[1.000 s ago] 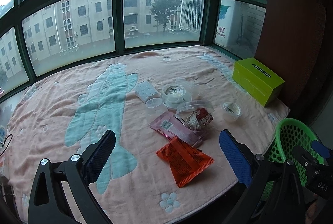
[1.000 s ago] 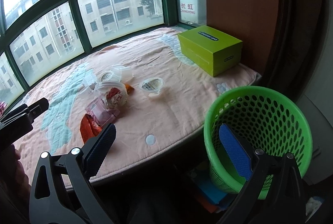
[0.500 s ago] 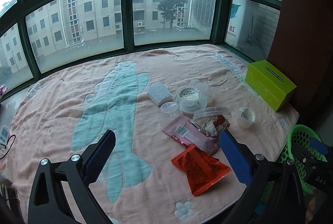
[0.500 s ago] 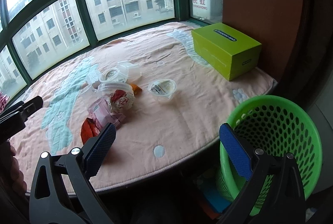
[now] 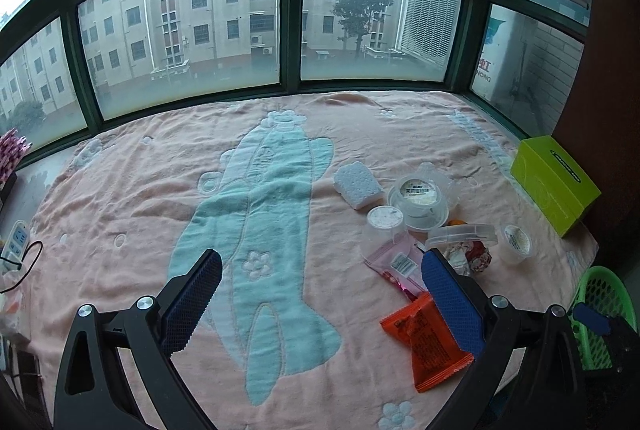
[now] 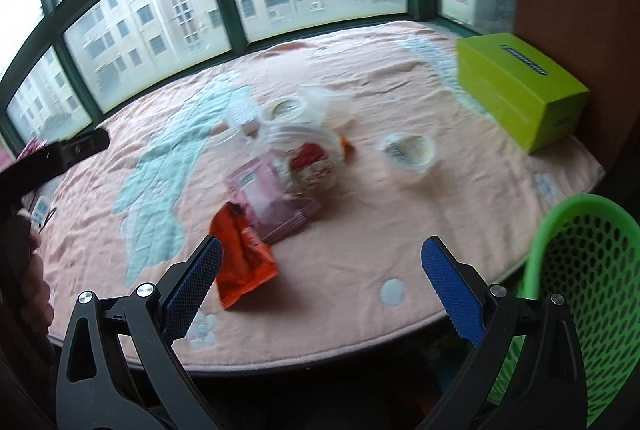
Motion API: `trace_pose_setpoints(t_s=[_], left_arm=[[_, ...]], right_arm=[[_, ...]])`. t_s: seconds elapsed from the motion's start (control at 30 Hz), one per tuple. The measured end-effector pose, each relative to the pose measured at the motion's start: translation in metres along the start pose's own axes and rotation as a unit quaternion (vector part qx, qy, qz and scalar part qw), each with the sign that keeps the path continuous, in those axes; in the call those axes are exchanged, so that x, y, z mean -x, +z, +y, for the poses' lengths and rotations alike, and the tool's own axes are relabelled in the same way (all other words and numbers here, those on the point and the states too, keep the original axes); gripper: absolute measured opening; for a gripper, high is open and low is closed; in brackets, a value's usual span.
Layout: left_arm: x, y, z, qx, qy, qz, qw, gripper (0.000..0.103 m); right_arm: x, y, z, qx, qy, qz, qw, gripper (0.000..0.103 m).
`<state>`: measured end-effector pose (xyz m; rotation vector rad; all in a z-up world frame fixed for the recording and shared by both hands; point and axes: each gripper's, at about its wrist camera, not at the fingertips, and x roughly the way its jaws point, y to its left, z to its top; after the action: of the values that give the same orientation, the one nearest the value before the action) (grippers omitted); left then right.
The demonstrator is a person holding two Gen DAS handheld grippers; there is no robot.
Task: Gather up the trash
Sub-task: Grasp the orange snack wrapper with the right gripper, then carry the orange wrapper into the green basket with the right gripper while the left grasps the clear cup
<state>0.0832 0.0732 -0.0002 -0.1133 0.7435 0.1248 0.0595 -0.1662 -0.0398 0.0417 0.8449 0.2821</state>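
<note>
Trash lies clustered on the right part of a pink blanket (image 5: 120,198): an orange snack wrapper (image 5: 430,344) nearest the front edge, a pink packet (image 5: 394,262) touching it behind, then clear plastic cups (image 5: 418,196) and a lidded tub holding red wrappers (image 6: 308,160). One small cup (image 6: 406,150) sits apart toward a lime tissue box (image 6: 520,90). A green mesh basket (image 6: 588,302) stands just off the blanket's right front edge. The blanket's left half is open. The left gripper (image 5: 316,294) and right gripper (image 6: 318,280) both hover wide open, empty.
</note>
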Motion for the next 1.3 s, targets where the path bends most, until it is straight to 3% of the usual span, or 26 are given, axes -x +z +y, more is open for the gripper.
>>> trace_pose_setpoints(t_s=[0.2, 0.5, 0.6, 0.7, 0.87, 1.3], left_arm=[[-0.004, -0.002, 0.018, 0.012, 0.008, 0.005, 0.9999, 0.097], [-0.016, -0.004, 0.041, 0.033, 0.015, 0.020, 0.9991, 0.097], [-0.022, -0.005, 0.043, 0.033, 0.015, 0.025, 0.9990, 0.097], [-0.027, -0.004, 0.043, 0.029, 0.013, 0.029, 0.9991, 0.097], [-0.039, -0.003, 0.035, 0.020, 0.002, 0.038, 0.9991, 0.097], [-0.095, 0.008, -0.026, -0.047, -0.069, 0.067, 0.9942, 0.096]], right_arm=[[-0.029, -0.002, 0.035, 0.045, 0.032, 0.022, 0.998, 0.098], [-0.088, -0.006, 0.062, 0.088, 0.030, 0.075, 0.993, 0.093], [-0.101, -0.008, 0.067, 0.103, 0.020, 0.088, 0.991, 0.088], [-0.105, -0.010, 0.065, 0.105, 0.017, 0.097, 0.990, 0.076], [-0.096, -0.011, 0.059, 0.094, 0.016, 0.092, 0.991, 0.065], [-0.029, -0.001, 0.008, 0.017, 0.002, 0.033, 0.999, 0.063]])
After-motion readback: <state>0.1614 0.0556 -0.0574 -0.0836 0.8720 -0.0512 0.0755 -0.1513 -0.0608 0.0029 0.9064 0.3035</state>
